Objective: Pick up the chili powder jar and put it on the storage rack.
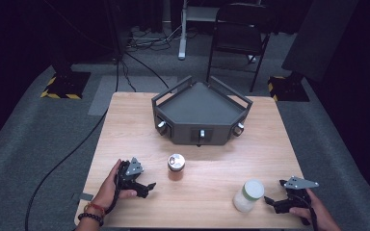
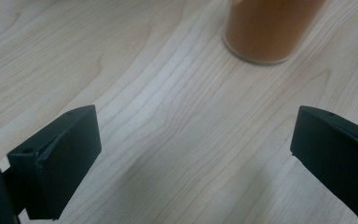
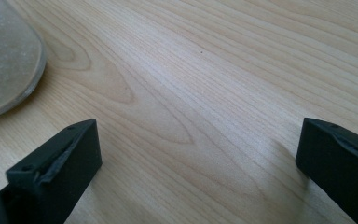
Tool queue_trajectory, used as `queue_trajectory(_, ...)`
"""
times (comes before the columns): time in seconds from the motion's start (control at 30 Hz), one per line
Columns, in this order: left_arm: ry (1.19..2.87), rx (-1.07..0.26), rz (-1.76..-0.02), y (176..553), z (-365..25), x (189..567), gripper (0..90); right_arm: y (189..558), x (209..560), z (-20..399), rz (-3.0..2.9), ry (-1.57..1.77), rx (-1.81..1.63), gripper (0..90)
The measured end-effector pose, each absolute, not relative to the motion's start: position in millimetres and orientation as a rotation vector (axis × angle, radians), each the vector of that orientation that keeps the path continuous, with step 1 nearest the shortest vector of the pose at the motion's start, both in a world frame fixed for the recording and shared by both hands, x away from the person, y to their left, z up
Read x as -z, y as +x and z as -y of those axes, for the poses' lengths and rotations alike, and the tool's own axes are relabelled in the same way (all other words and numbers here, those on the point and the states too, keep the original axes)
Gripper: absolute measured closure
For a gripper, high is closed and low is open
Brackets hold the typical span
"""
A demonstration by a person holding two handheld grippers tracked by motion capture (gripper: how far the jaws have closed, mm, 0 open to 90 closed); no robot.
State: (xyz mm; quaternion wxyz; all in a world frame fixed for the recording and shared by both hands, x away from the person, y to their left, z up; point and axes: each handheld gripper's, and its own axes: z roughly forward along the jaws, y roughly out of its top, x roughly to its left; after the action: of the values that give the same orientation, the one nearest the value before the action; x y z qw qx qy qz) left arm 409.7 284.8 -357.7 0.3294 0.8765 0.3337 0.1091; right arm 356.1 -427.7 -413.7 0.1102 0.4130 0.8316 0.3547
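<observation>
An orange-brown jar (image 1: 176, 167) with a shiny metal lid stands upright on the wooden table (image 1: 125, 125), a little front of centre. Its lower body (image 2: 270, 28) fills the top of the left gripper view. My left gripper (image 1: 150, 186) rests on the table to the jar's left, open, with bare wood between its jaws (image 2: 193, 163). A pale jar (image 1: 248, 196) with a white lid stands near the front right; its base (image 3: 7, 60) shows at the left edge of the right gripper view. My right gripper (image 1: 271, 198) lies just right of it, open and holding nothing (image 3: 198, 168).
A dark grey three-cornered tray (image 1: 200, 103) with raised rails and small knobs sits at the table's back centre. A folding chair (image 1: 238, 33), stand bases and cables are on the floor beyond. The table's front edge runs close under both hands.
</observation>
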Motion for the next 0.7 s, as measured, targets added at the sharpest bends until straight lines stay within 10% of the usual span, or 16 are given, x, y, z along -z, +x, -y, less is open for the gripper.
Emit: queue_trajectory(0.7, 2.191, -0.273, -0.852, 402.7, -284.1, 352.7, 1.2, 356.9, 414.0, 427.6, -2.447, 1.207, -1.045, 0.0)
